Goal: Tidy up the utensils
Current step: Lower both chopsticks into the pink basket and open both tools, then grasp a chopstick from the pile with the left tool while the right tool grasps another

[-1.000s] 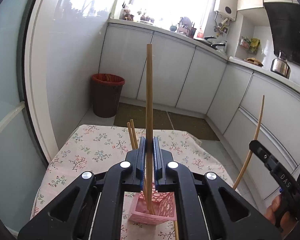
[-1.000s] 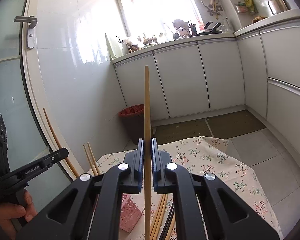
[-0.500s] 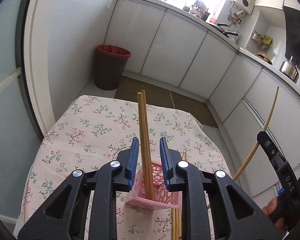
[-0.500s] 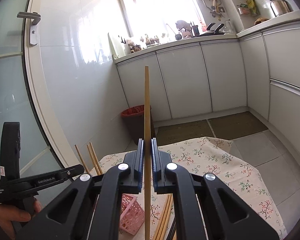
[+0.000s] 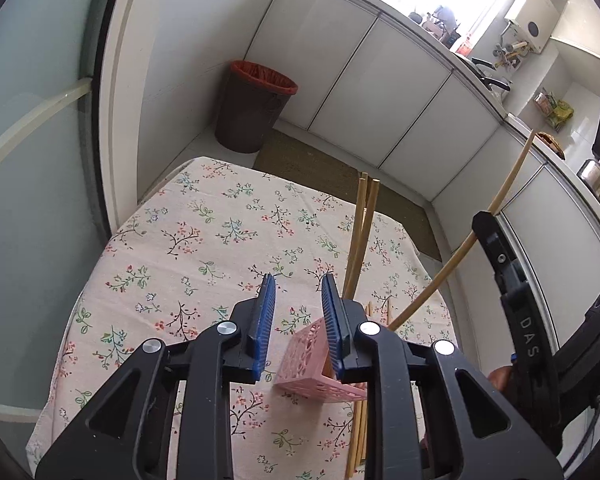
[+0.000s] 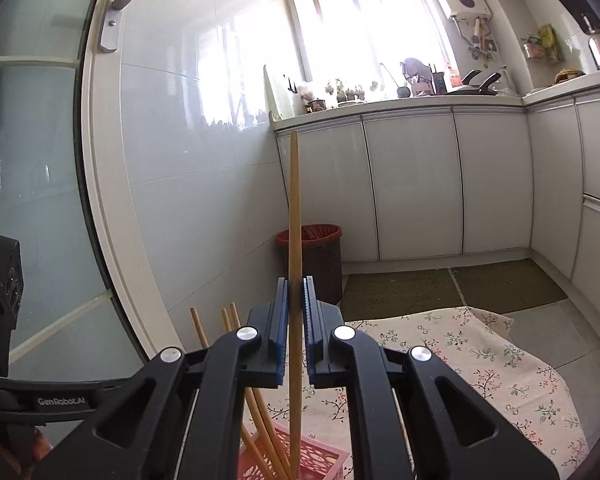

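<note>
A pink lattice holder (image 5: pixel 312 364) stands on the floral tablecloth (image 5: pixel 204 248), with wooden chopsticks (image 5: pixel 360 232) leaning up out of it. My left gripper (image 5: pixel 296 292) is open and empty, just left of and above the holder. My right gripper (image 6: pixel 296 300) is shut on one upright chopstick (image 6: pixel 293 208), whose lower end reaches down over the holder (image 6: pixel 300 458), where three chopsticks (image 6: pixel 228 320) stand. In the left wrist view the right gripper (image 5: pixel 512 280) shows at the right, holding its chopstick (image 5: pixel 480 224) slanted toward the holder.
Several loose chopsticks (image 5: pixel 358 432) lie on the cloth beside the holder. A brown bin (image 5: pixel 256 108) stands on the floor beyond the table. White cabinets (image 6: pixel 420 184) line the far wall. A glass door (image 6: pixel 32 200) is at the left.
My left gripper has opened and let its chopstick go into the holder, then drawn back and to the left. My right gripper has brought its chopstick down over the holder.
</note>
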Demonstrator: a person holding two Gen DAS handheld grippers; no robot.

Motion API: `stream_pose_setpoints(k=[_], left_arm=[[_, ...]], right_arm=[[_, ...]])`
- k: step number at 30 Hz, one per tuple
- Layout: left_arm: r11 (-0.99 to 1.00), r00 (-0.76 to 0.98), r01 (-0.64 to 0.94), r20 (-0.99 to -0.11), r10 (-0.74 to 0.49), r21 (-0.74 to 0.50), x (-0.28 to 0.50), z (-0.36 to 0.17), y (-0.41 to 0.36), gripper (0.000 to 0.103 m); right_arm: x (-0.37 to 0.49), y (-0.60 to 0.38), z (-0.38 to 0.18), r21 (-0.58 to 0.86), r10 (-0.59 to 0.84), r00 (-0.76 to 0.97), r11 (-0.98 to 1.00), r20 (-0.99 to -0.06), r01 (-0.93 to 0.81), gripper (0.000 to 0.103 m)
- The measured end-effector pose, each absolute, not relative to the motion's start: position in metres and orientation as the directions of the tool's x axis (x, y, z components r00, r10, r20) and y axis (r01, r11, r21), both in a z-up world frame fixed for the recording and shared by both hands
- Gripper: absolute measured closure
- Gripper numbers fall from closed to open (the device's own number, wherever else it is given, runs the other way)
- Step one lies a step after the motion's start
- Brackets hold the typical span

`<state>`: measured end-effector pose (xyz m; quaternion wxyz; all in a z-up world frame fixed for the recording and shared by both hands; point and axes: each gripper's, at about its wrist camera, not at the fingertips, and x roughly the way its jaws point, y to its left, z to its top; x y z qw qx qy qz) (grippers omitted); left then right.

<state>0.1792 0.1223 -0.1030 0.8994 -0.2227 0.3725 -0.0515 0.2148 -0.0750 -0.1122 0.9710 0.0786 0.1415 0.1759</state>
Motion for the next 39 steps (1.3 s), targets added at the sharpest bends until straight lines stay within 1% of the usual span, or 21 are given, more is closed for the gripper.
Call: stream_pose_setpoints(k=[2, 5, 6, 7, 8, 10, 12, 14, 17, 19, 22, 25, 27, 29, 32, 35, 39], left_arm=[[0.894, 0.72, -0.072, -0.643, -0.261, -0.443, 0.179, -0.102, 0.123, 0.079], [0.898, 0.72, -0.053, -0.64, -0.269, -0.438, 0.178, -0.1, 0.12, 0.079], [0.898, 0.718, -0.046, -0.64, -0.274, -0.437, 0.177, -0.1, 0.119, 0.079], [0.899, 0.718, -0.04, -0.639, -0.277, -0.436, 0.177, -0.1, 0.118, 0.079], [0.9, 0.718, -0.035, -0.638, -0.279, -0.434, 0.176, -0.099, 0.117, 0.079], [0.901, 0.722, -0.025, -0.632, -0.283, -0.432, 0.174, -0.097, 0.115, 0.079], [0.903, 0.724, -0.012, -0.627, -0.288, -0.429, 0.172, -0.094, 0.112, 0.079], [0.907, 0.722, 0.006, -0.626, -0.296, -0.421, 0.169, -0.092, 0.105, 0.079], [0.915, 0.716, 0.049, -0.625, -0.312, -0.401, 0.165, -0.088, 0.088, 0.079], [0.922, 0.707, 0.084, -0.629, -0.322, -0.377, 0.161, -0.087, 0.072, 0.079], [0.935, 0.675, 0.132, -0.661, -0.329, -0.33, 0.157, -0.093, 0.044, 0.079], [0.93, 0.607, 0.171, -0.709, -0.359, -0.325, 0.157, -0.109, 0.017, 0.079], [0.926, 0.56, 0.187, -0.739, -0.375, -0.328, 0.156, -0.123, 0.003, 0.079], [0.926, 0.526, 0.194, -0.762, -0.377, -0.324, 0.157, -0.136, -0.009, 0.079], [0.932, 0.488, 0.167, -0.794, -0.363, -0.323, 0.159, -0.155, -0.019, 0.079], [0.93, 0.449, 0.113, -0.817, -0.361, -0.349, 0.159, -0.175, -0.023, 0.079], [0.924, 0.408, 0.043, -0.838, -0.362, -0.379, 0.164, -0.2, -0.022, 0.079]], right_arm=[[0.217, -0.072, -0.122, 0.183, 0.363, 0.89, 0.929, -0.276, -0.322, 0.095], [0.219, -0.066, -0.13, 0.138, 0.379, 0.856, 0.925, -0.351, -0.353, 0.095], [0.218, -0.065, -0.128, 0.131, 0.394, 0.841, 0.919, -0.371, -0.373, 0.093], [0.216, -0.067, -0.123, 0.128, 0.401, 0.834, 0.915, -0.379, -0.382, 0.089], [0.214, -0.069, -0.116, 0.128, 0.4, 0.835, 0.916, -0.378, -0.38, 0.088], [0.209, -0.079, -0.102, 0.157, 0.418, 0.83, 0.908, -0.368, -0.388, 0.087], [0.202, -0.093, -0.088, 0.193, 0.423, 0.83, 0.906, -0.364, -0.377, 0.085], [0.197, -0.11, -0.077, 0.233, 0.42, 0.826, 0.905, -0.377, -0.355, 0.075], [0.193, -0.14, -0.065, 0.298, 0.397, 0.815, 0.91, -0.422, -0.289, 0.075], [0.189, -0.164, -0.063, 0.372, 0.386, 0.8, 0.901, -0.459, -0.222, 0.075], [0.185, -0.189, -0.076, 0.46, 0.406, 0.754, 0.874, -0.516, -0.157, 0.075], [0.18, -0.206, -0.106, 0.471, 0.387, 0.724, 0.877, -0.571, -0.098, 0.074], [0.185, -0.217, -0.13, 0.479, 0.371, 0.688, 0.877, -0.624, -0.039, 0.075], [0.193, -0.229, -0.147, 0.508, 0.382, 0.649, 0.861, -0.658, 0.007, 0.073], [0.198, -0.239, -0.158, 0.513, 0.38, 0.637, 0.858, -0.67, 0.027, 0.073], [0.202, -0.238, -0.163, 0.5, 0.393, 0.611, 0.866, -0.687, 0.005, 0.073], [0.205, -0.23, -0.176, 0.477, 0.397, 0.557, 0.879, -0.729, -0.003, 0.073]])
